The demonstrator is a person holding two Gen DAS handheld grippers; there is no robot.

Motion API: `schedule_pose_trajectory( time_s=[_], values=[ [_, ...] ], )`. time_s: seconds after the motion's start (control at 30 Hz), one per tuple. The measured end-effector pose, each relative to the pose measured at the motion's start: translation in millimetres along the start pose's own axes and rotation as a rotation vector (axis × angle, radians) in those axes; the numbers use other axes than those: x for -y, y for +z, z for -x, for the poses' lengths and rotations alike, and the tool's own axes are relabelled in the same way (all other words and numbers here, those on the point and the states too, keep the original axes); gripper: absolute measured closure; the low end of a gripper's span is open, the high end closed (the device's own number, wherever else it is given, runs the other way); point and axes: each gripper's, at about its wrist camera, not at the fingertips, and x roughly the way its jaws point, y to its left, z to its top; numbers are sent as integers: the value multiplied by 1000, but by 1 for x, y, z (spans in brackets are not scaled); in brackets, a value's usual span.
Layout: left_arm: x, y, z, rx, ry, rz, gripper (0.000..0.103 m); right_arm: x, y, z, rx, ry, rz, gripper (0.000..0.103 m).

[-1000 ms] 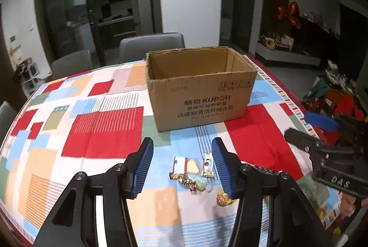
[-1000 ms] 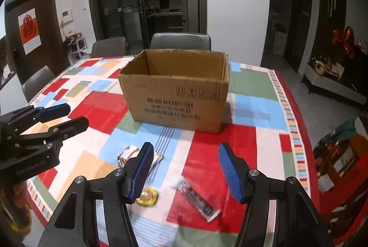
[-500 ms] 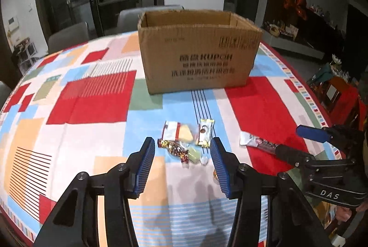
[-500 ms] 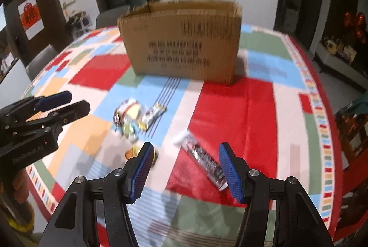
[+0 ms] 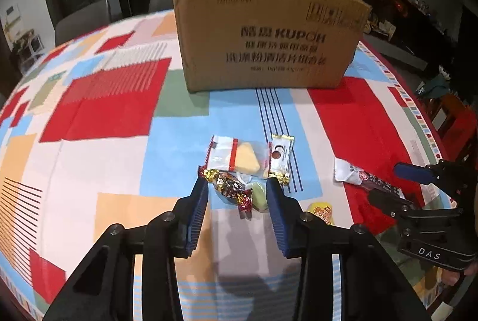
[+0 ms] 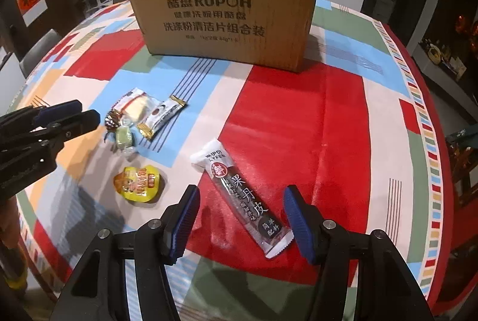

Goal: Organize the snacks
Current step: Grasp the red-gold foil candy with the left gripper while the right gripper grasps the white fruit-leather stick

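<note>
Several snacks lie on the patchwork tablecloth in front of a cardboard box (image 5: pixel 269 37) (image 6: pixel 224 7). My left gripper (image 5: pixel 237 189) (image 6: pixel 85 111) is low over a gold-red foil candy (image 5: pixel 230 189) (image 6: pixel 112 119) and a green candy (image 5: pixel 259 195) (image 6: pixel 124 136). Its jaws are closing with both candies between them, and no firm press shows. My right gripper (image 6: pixel 241 192) (image 5: pixel 387 182) stands open astride a long dark fruit-leather bar (image 6: pixel 245 195) (image 5: pixel 364 177). A yellow jelly cup (image 6: pixel 137 179) (image 5: pixel 321 212) sits between the two grippers.
A clear packet with a yellow cake (image 5: pixel 239 156) (image 6: pixel 136 106) and a small white gold-edged packet (image 5: pixel 280 153) (image 6: pixel 161 118) lie just beyond the candies. The table's striped edge (image 6: pixel 427 127) curves down the right. Grey chairs (image 5: pixel 83 19) stand behind the table.
Both grippers have come down toward the table and tipped more steeply, so the snacks loom larger. The left jaws have narrowed around the two candies. The right jaws keep their width.
</note>
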Motion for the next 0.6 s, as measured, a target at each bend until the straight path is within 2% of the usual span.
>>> schedule_pose_trajectory(
  time_s=[0.13, 0.23, 0.43, 0.6],
  values=[
    [-3, 1, -10, -12, -2, 13, 65, -1, 3, -6, -4, -6, 14, 44],
    [-8, 2, -17, -23, -5, 25, 67, -1, 6, -15, -25, 3, 5, 54],
    [-17, 4, -28, -37, -23, 56, 71, -4, 9, -25, -28, 3, -11, 61],
    [-26, 3, -37, -63, -63, 99, 79, -10, 11, -25, -16, 3, -22, 68]
  ],
)
